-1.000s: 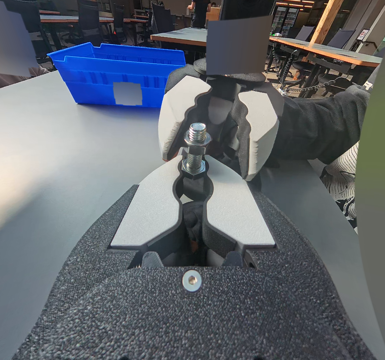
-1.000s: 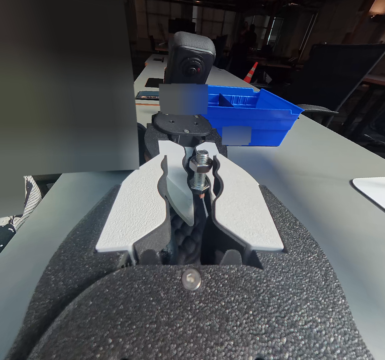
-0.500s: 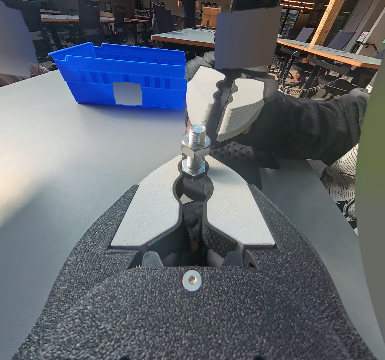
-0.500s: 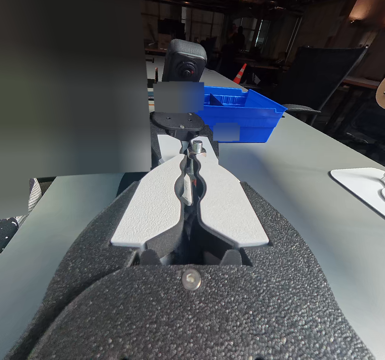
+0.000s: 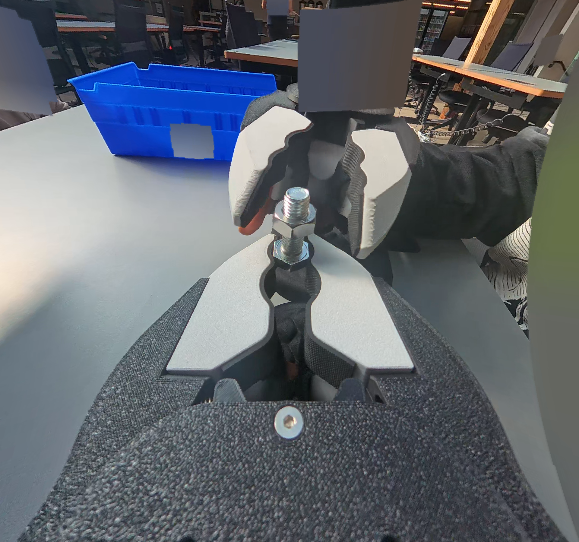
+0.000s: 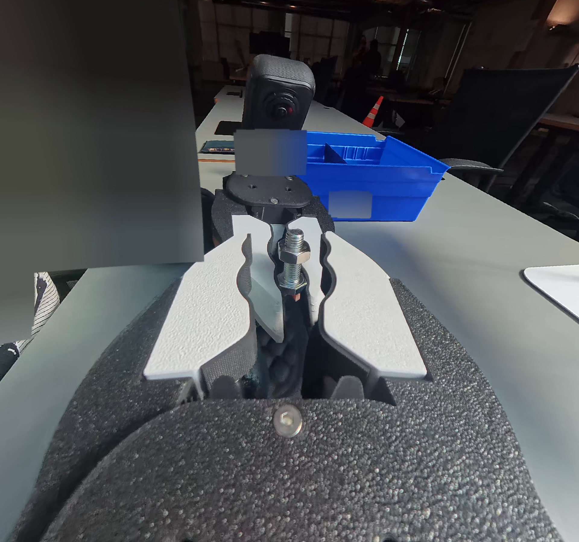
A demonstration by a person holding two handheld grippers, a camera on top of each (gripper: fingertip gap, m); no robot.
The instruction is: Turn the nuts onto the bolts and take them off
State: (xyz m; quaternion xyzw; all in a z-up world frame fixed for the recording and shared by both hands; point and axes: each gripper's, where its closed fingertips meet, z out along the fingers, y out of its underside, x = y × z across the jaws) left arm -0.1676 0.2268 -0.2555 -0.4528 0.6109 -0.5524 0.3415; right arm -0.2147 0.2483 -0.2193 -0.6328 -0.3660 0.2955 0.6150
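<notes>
The left gripper [image 5: 291, 252] is clamped narrow on the lower end of the bolt [image 5: 293, 223], gripping at the lower nut [image 5: 292, 253] so that the threaded shaft stands upright just past its fingertips. A second nut, the upper nut [image 5: 294, 224], sits partway down the thread, with a few turns of bare thread above it and a short bare stretch below. Beyond the bolt, the right gripper [image 5: 300, 210] faces the left one with its fingers spread wide, one on either side of the upper nut and touching neither flat. In its own view the right gripper [image 6: 289, 263] has the bolt [image 6: 294, 260] standing between its open fingertips.

The step in hand looks like regripping the upper nut for another turn. To do it well, the right gripper should close squarely on two opposite flats, level with the nut rather than on the thread above it, and twist about the bolt's axis. The left should hold firm and keep the shaft upright, or the nut may bind. The blue bin [image 5: 169, 119] sits on the grey table [image 5: 94, 229], well off beyond and left of the left gripper.
</notes>
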